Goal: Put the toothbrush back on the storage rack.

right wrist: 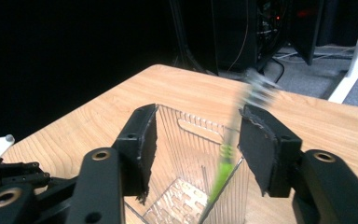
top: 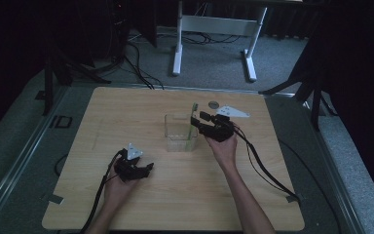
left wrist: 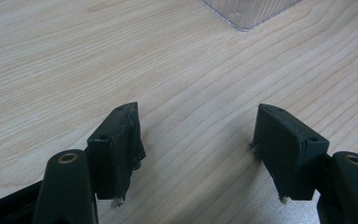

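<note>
A clear plastic container (top: pixel 175 144) stands upright at the middle of the wooden table (top: pixel 126 112). A green toothbrush (top: pixel 192 122) stands inside it, leaning on its right wall with the head sticking out above the rim. My right gripper (top: pixel 198 119) hovers at the container's right rim, open. In the right gripper view the jaws (right wrist: pixel 198 140) straddle the container (right wrist: pixel 186 126), and the blurred toothbrush (right wrist: pixel 226 158) sits just beside the right jaw, with a wide gap to the left one. My left gripper (top: pixel 148 168) rests low on the table at front left, open and empty (left wrist: pixel 198 140).
A small round grey disc (top: pixel 214 104) lies behind the container near the table's far edge. A corner of the container (left wrist: pixel 247 11) shows ahead of the left gripper. White desk legs (top: pixel 177 44) and cables sit on the floor beyond the table.
</note>
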A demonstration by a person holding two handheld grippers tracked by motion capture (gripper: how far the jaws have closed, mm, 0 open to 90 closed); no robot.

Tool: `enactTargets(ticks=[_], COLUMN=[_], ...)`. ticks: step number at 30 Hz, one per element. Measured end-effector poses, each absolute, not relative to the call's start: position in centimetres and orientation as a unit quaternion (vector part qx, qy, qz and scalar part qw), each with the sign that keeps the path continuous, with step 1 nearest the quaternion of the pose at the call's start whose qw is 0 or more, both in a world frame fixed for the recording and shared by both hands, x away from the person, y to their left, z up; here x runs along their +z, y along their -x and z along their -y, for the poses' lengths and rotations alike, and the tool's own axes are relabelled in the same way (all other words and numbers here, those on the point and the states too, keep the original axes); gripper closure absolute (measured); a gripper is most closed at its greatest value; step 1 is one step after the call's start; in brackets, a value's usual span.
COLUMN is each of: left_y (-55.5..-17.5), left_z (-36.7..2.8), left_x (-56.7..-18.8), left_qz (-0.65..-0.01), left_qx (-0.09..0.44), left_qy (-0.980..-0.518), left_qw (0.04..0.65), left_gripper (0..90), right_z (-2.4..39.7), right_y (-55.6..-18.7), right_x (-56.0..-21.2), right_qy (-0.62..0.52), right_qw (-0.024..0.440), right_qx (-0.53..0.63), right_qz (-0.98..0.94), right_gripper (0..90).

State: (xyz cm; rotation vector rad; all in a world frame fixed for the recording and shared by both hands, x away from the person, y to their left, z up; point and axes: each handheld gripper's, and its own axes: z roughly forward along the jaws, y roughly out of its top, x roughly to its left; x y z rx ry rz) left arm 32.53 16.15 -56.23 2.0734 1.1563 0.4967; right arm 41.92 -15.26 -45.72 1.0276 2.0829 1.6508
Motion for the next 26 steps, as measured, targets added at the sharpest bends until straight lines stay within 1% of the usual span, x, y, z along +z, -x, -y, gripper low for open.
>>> enactTargets(ticks=[12,21,26], left_y=[-32.5,-32.5,-32.5], left_z=[-16.1,-16.1,-16.1], left_x=[-56.2,-56.2,-56.2], left_qz=[-0.447,-0.447,-0.447], left_qx=[0.191,0.192,0.191], left_qy=[-0.801,-0.800,-0.800], left_qw=[0.351,0.351,0.351], left_gripper=[32.2,32.2,32.2], right_z=[16.3,17.1,17.5], right_y=[-41.0,-40.2,-39.6], right_x=[-44.2,-43.3,-43.1], right_qy=[-0.350,-0.361,-0.360], right_qw=[0.155,0.157,0.166], right_qx=[0.590,0.572,0.549], right_qz=[-0.711,-0.720,-0.735], right_gripper=[39.7,39.3,38.8])
